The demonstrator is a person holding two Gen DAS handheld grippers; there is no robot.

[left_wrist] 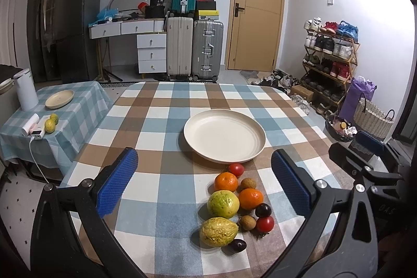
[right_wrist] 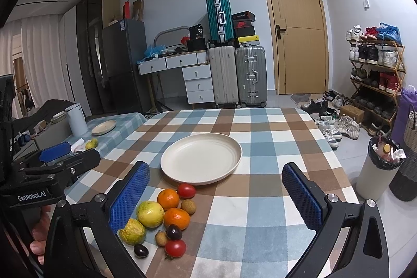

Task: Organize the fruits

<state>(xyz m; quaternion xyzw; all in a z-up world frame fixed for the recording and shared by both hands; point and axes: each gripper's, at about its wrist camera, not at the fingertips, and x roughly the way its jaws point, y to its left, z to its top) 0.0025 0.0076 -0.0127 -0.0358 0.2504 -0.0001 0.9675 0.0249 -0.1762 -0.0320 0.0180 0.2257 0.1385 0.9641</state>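
The checked table (left_wrist: pixel 161 121) runs wide and mostly bare: open cloth stretches toward 12 o'clock up to its far edge, and in the right wrist view a broad free strip lies at 3 o'clock of the fruit, ending at the table's right edge beside a white bin (right_wrist: pixel 375 173). The cream plate (left_wrist: pixel 224 135) sits mid-table, empty, with clear cloth on both sides. The fruit cluster (left_wrist: pixel 234 202) lies just at 6 o'clock of the plate, its nearest tomato (left_wrist: pixel 236 169) almost touching the rim. The pile is tight: two oranges (left_wrist: pixel 225 181), a round yellow-green guava (left_wrist: pixel 223 203), a wrinkled yellow fruit (left_wrist: pixel 218 231), two small brown longans (left_wrist: pixel 247 184), two dark plums (left_wrist: pixel 263 210) and a second tomato (left_wrist: pixel 264 223), most of them touching neighbours. The left gripper (left_wrist: pixel 204 181) hovers above the near cloth with its blue pads spread wide, holding nothing; the fruit lies between its fingers' lines. The right gripper (right_wrist: pixel 216 192) is likewise wide apart and empty, the pile by its left finger at 9 o'clock.
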